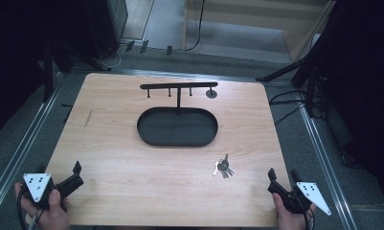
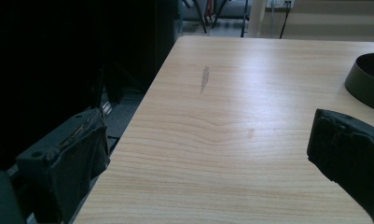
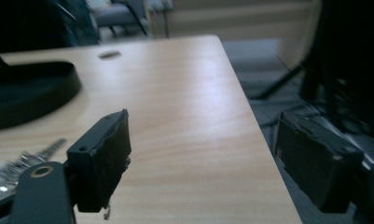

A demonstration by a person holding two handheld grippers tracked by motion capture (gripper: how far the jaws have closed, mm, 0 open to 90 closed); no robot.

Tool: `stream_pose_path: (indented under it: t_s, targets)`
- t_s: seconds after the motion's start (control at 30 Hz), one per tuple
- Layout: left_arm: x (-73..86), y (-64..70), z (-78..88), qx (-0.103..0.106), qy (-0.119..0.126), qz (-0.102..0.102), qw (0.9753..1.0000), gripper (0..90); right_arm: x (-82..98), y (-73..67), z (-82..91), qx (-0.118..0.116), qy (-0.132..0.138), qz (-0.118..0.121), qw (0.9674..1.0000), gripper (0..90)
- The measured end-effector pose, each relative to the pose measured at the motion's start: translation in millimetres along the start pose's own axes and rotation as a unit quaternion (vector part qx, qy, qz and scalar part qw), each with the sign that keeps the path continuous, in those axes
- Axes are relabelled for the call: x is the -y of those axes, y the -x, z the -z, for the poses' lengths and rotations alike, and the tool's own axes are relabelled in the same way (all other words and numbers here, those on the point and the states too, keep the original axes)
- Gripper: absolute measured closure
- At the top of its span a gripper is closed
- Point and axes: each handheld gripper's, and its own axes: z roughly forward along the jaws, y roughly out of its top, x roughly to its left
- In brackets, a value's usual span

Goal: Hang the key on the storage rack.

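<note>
The bunch of keys [image 1: 223,166] is seen lying flat on the table [image 1: 132,158], toward the near right, just in front of the black oval tray [image 1: 177,126] and a little to its right. From the right tongs [image 1: 281,174], the keys are found at about ten o'clock in the high view, near but clearly apart. From the left tongs [image 1: 77,173] they lie at roughly three o'clock, well apart across the bare wood. The right hand [image 1: 288,218] is therefore judged the nearer one, and the coming reach is expected to fall to it.

The bunch is fanned slightly, with its long axis running roughly from twelve to six o'clock; the ring end is taken to be at the far end, though this is too small to be settled. In the right gripper view the keys [image 3: 17,165] are seen low at the left, outside the jaws, so a swing toward nine o'clock would be needed before any closing.

The right tongs [image 3: 201,156] are held wide apart with nothing between them. The left tongs [image 2: 201,156] are likewise spread wide over the table's left edge and hold nothing.

Behind the tray a black rack with hooks [image 1: 178,87] is seen standing at twelve o'clock. No brand, label or legible writing is made out on anything.
</note>
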Motion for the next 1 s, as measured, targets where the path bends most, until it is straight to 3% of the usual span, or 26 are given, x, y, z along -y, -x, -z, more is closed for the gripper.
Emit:
stream_pose_path:
  t_s: [0.07, 0.17, 0.3, 0.37, 0.47, 0.53, 0.57, 0.77, 0.87, 0.93, 1.0]
  targets:
    - [-0.1, 1.5, -0.1, 0.0, -0.002, -0.007, 1.0, 0.0, -4.4, -8.8, 0.2, 0.008, -0.015, 0.021, 0.9996, 21.2]
    - [-0.5, 2.3, -1.1, 0.002, -0.005, -0.01, 0.9999, 0.0, -11.8, -21.2, 0.1, -0.003, -0.038, 0.039, 0.9985, 21.4]
    - [-0.5, 1.4, -1.3, 0.006, -0.006, -0.006, 0.9999, 0.0, -20.0, -38.2, -3.9, -0.012, -0.071, 0.072, 0.9948, 24.3]
    - [-0.5, 1.1, -1.4, 0.006, -0.005, -0.003, 1.0, 0.0, -22.7, -42.4, -5.0, -0.014, -0.079, 0.076, 0.9939, 24.3]
    - [-0.7, -0.4, -1.9, 0.01, -0.007, 0.001, 0.9999, 0.0, -38.9, -57.7, -13.5, -0.041, -0.133, 0.106, 0.9845, 25.9]
    - [-0.7, -0.3, -2.0, 0.011, -0.008, 0.0, 0.9999, 0.0, -48.9, -65.1, -19.5, -0.038, -0.163, 0.123, 0.9782, 25.8]
    - [-0.8, -0.1, -2.0, 0.011, -0.009, -0.001, 0.9999, 0.0, -52.7, -67.7, -21.7, -0.037, -0.172, 0.124, 0.9765, 25.9]
    - [-1.1, 0.0, -2.2, 0.012, -0.012, -0.004, 0.9999, 0.0, -78.0, -88.8, -44.4, -0.074, -0.264, 0.152, 0.9496, 25.3]
    - [-1.0, -0.1, -2.2, 0.012, -0.012, -0.004, 0.9999, 0.0, -90.0, -102.6, -54.9, -0.085, -0.308, 0.167, 0.9328, 26.7]
    - [-1.1, -0.1, -2.3, 0.012, -0.013, -0.004, 0.9998, 0.0, -94.5, -110.8, -61.6, -0.089, -0.334, 0.183, 0.9201, 30.0]
    - [-1.1, -0.2, -2.4, 0.013, -0.013, -0.003, 0.9998, 0.0, -96.3, -118.3, -68.9, -0.094, -0.362, 0.2, 0.9054, 33.4]
